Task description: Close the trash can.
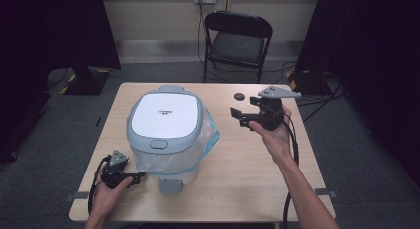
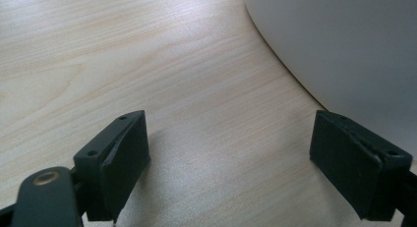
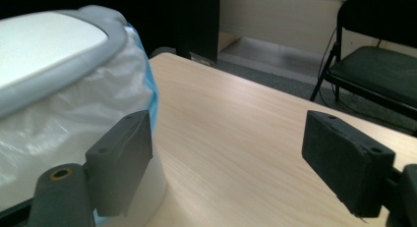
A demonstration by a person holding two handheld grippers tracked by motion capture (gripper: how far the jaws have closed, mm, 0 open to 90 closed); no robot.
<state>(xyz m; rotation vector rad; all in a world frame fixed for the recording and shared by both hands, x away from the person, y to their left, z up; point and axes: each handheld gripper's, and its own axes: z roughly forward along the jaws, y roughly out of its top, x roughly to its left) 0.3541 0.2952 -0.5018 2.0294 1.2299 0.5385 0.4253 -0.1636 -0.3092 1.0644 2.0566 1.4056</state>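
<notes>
Approach stage, by the look of it — nothing gripped yet. Pedal bin (image 1: 166, 132) standing left of centre on the table (image 1: 247, 174), lid (image 1: 166, 115) shut, clear liner (image 1: 205, 140) with a blue edge bunched out under the rim on its right flank. Left gripper (image 1: 136, 178) low at the bin's front left corner, just beside the base, jaws spread wide and empty; in the left gripper view the bin's white wall (image 2: 354, 45) curving close past the far jaw, whether touching or just clear impossible to tell. Right gripper (image 1: 237, 116) held up off the table to the right of the bin, pointed toward it, jaws likewise wide with nothing between them; in the right gripper view the liner (image 3: 74, 124) and lid edge (image 3: 59, 70) sitting behind one jaw.

Next move likely calls for pressing the grey pedal (image 1: 170, 185) at the front base or the latch (image 1: 158, 144) on the lid's front edge — a guess, with the right gripper then free to take the liner rim.

Hard to make out: the bin's contents, hidden by the shut lid; the small dark round thing (image 1: 239, 96) on the table beyond the right gripper, too small to name; the faint print on the lid, unreadable.
</notes>
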